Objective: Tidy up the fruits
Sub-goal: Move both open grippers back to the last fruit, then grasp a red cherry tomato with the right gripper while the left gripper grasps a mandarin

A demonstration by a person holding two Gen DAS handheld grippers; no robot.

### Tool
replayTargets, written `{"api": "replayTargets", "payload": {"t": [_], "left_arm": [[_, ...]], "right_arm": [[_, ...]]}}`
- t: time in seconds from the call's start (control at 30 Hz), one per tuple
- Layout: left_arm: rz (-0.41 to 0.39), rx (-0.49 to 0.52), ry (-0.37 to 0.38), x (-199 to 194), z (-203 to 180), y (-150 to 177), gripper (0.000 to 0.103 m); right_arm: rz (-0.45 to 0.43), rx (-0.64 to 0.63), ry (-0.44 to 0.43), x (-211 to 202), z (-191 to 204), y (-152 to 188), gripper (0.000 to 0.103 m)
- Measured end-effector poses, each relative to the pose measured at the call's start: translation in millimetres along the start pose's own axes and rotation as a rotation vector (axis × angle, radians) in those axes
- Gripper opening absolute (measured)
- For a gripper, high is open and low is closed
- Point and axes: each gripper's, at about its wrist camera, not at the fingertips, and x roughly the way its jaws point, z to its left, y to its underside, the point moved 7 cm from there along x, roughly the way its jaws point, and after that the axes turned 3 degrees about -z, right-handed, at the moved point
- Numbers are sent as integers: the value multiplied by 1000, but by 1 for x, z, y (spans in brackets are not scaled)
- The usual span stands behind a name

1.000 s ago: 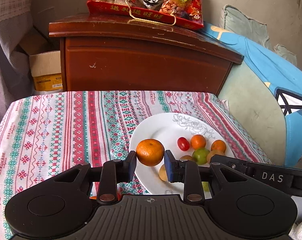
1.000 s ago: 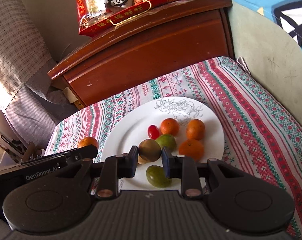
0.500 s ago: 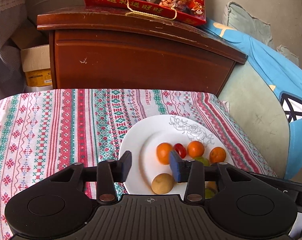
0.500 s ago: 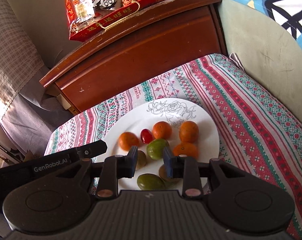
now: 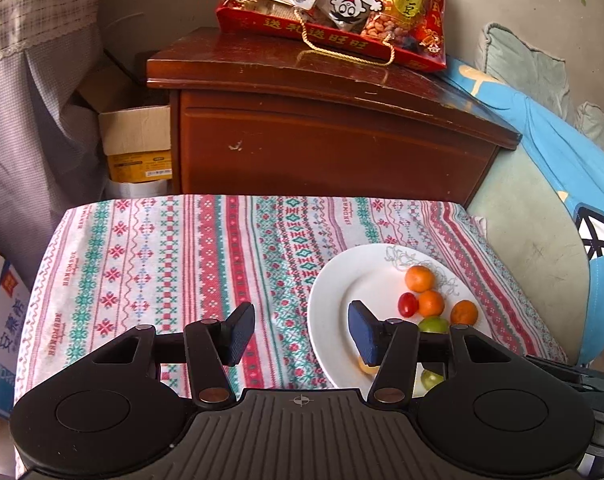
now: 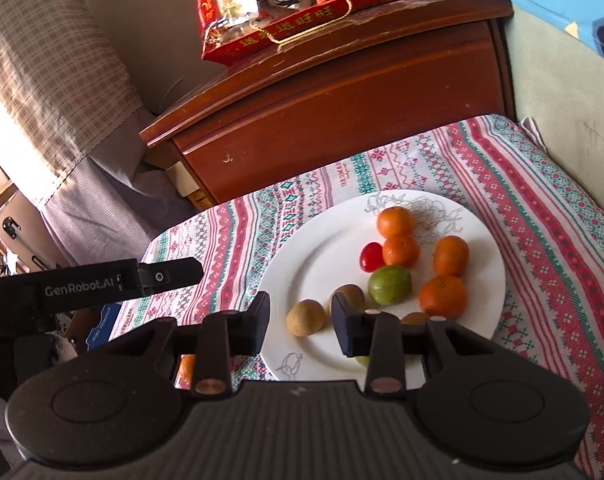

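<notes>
Four oranges [image 6: 442, 295] sit on the plate [image 6: 314, 264] already, both grippers' fingers [image 5: 238, 334] spread and empty; one orange fruit [image 6: 186, 368] looks left on the tabletop [image 5: 173, 264].

Surface: we see a table under a striped, cross-stitch-patterned tablecloth [image 5: 189, 264], red and green on white.
On the cloth: a white plate [image 6: 322, 256] with a line-drawn flower at its far rim, lying toward the right side.
Also on the cloth: we make out part of an orange fruit [image 6: 186, 368] just left of the plate, mostly hidden.
</notes>
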Motion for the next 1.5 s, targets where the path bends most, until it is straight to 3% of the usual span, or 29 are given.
{"api": "replayTargets", "payload": {"t": [0.47, 0.57, 1.03, 1.5], "left_arm": [[24, -88, -97, -30, 48, 27, 51], [32, -90, -113, -29, 51, 33, 64], [117, -121, -115, -21, 67, 63, 66], [116, -113, -126, -25, 76, 68, 71]], "right_arm": [[67, -134, -88, 15, 40, 34, 36], [87, -163, -96, 21, 47, 43, 36], [93, -285, -56, 51, 55, 62, 36], [66, -344, -60, 67, 65, 62, 36]]}}
